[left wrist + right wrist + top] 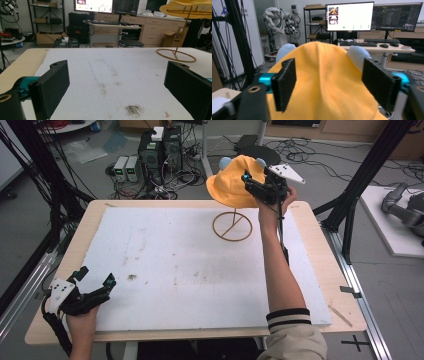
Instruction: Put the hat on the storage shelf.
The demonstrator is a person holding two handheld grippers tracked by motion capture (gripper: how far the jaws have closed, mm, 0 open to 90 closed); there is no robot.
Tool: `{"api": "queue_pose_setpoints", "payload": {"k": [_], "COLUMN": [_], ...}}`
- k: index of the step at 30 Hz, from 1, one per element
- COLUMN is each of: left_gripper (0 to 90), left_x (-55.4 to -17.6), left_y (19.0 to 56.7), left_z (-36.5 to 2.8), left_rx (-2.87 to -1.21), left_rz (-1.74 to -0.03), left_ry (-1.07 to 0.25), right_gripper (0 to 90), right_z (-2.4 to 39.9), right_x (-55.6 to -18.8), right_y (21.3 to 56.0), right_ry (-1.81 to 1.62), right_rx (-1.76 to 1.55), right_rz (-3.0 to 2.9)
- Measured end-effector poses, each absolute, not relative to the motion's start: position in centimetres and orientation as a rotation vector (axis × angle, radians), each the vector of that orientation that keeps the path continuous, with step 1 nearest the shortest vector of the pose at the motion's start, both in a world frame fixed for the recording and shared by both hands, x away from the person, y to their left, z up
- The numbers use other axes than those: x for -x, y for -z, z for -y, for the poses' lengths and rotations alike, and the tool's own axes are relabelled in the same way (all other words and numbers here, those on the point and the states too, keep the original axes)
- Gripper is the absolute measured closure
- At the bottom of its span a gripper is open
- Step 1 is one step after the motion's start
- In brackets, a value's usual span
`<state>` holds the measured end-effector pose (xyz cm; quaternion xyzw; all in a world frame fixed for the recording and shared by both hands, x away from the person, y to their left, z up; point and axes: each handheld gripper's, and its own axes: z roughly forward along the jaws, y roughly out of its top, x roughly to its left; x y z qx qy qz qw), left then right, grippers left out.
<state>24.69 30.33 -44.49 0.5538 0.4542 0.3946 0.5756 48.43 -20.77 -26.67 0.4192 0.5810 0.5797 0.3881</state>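
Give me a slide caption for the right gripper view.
Right gripper, jaws open, straddling the yellow hat.

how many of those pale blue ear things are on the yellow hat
2. One ear sticks out at the hat's left in the right gripper view, the other ear at its right. More could be hidden on the far side.

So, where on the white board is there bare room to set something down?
Nearly all of the white foam board is bare: the wide stained stretch between the left gripper at the near left corner and the person's right forearm. It is crowded only far right, where the wire stand's ring base sits under the yellow hat, with the open right gripper at it.
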Motion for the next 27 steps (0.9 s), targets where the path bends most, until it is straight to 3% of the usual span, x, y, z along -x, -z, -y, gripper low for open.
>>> {"api": "queue_pose_setpoints", "payload": {"k": [5, 15, 27], "left_gripper": [6.6, 6.6, 6.6], "left_x": [-24.9, -25.6, -26.1], "left_y": [44.4, 44.2, 43.9], "left_z": [-30.0, -29.5, -29.2], "left_rx": [-1.302, -1.303, -1.295], "left_rz": [-1.052, -1.037, -1.029], "left_ry": [-0.921, -0.915, -0.918], "right_gripper": [12.9, 12.3, 12.3], "right_z": [22.0, 24.8, 30.9], "right_x": [-46.9, -42.9, -36.6], "right_y": [25.5, 24.6, 27.3], "right_ry": [-1.503, -1.527, -1.517], "right_rx": [-1.056, -0.981, -0.965], "right_rz": [-1.484, -1.491, -1.49]}}
